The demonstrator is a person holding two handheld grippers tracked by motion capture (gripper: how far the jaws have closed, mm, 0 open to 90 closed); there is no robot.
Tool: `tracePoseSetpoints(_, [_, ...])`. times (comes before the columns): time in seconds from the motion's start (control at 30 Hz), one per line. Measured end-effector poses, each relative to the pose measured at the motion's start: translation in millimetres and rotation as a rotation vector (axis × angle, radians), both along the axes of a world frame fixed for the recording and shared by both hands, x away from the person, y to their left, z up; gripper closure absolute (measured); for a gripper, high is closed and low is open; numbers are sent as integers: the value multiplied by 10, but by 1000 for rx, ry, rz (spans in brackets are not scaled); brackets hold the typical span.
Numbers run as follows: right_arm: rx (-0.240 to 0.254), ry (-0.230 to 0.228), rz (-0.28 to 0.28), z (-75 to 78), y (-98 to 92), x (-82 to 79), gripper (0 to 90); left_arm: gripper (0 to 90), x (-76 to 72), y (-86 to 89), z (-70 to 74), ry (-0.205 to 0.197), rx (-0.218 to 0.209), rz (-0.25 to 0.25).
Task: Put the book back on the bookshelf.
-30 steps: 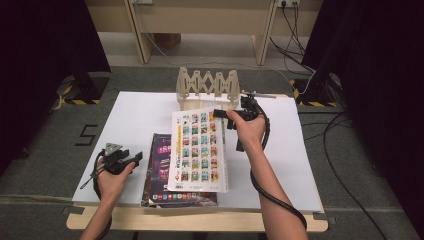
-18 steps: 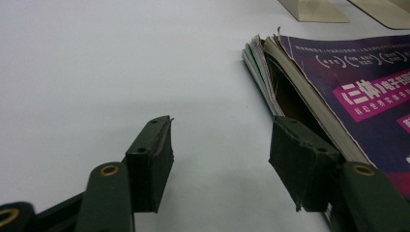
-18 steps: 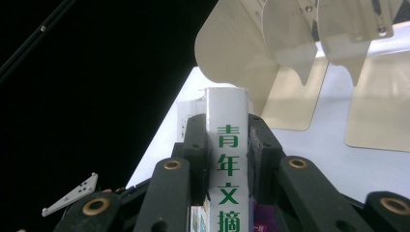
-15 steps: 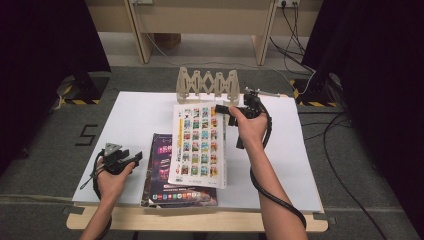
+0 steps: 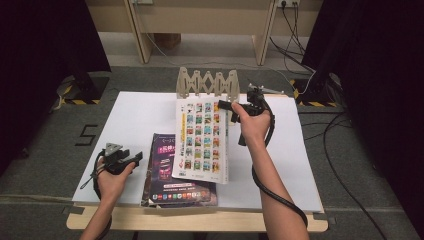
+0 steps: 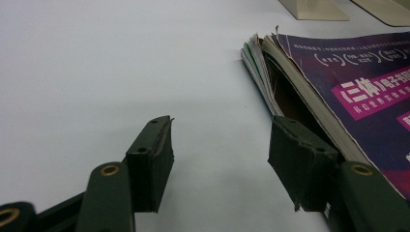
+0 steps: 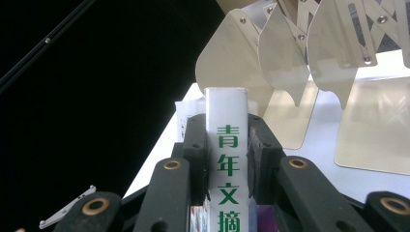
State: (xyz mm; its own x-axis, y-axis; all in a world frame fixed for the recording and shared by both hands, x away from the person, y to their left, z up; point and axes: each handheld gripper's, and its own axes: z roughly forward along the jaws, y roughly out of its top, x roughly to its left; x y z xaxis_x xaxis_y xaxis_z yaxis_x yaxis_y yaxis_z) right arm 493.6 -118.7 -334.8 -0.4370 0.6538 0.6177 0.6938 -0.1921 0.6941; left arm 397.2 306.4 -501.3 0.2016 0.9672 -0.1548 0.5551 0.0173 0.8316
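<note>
Magazines sit mid-frame: left gripper, fingers spread, rests on the tabletop beside the purple magazine, while right gripper pinches the white magazine by its spine before the rack.

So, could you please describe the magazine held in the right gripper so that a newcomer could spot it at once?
On the white table, look in front of the beige accordion rack at the far edge. There the right gripper clamps a white magazine by its spine, lifting its far end. Its cover is a grid of small colourful pictures, unlike the dark purple magazine lying flat beneath it.
</note>
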Motion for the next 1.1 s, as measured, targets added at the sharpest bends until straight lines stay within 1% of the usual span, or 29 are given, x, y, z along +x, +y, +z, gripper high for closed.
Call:
tracePoseSetpoints(0.13, [-2,-5,-3,6,-9,0,744,408,-4,-5,3,-1,6,-4])
tracePoseSetpoints(0.2, [-6,-23,-16,39,-23,-7,744,410,-6,-9,2,-5,6,-5])
tracePoseSetpoints(0.33, [-11,-37,-36,83,-51,-7,744,411,-4,-8,2,-4,5,-5])
tracePoseSetpoints(0.5, [-25,-71,-49,122,-82,-9,744,411,-4,-8,2,-4,4,-6])
tracePoseSetpoints(0.63, [-36,-85,-69,152,-113,-16,744,411,-3,-9,2,-3,8,-6])
tracePoseSetpoints(0.7, [-45,-93,-70,161,-115,-23,744,412,-4,-10,2,-3,10,-6])
tracePoseSetpoints(0.77, [-62,-124,-83,184,-113,-41,744,412,-5,-12,2,-4,13,-6])
tracePoseSetpoints(1.1, [-67,-158,-118,229,-150,-41,744,412,-5,-9,2,-5,4,-5])
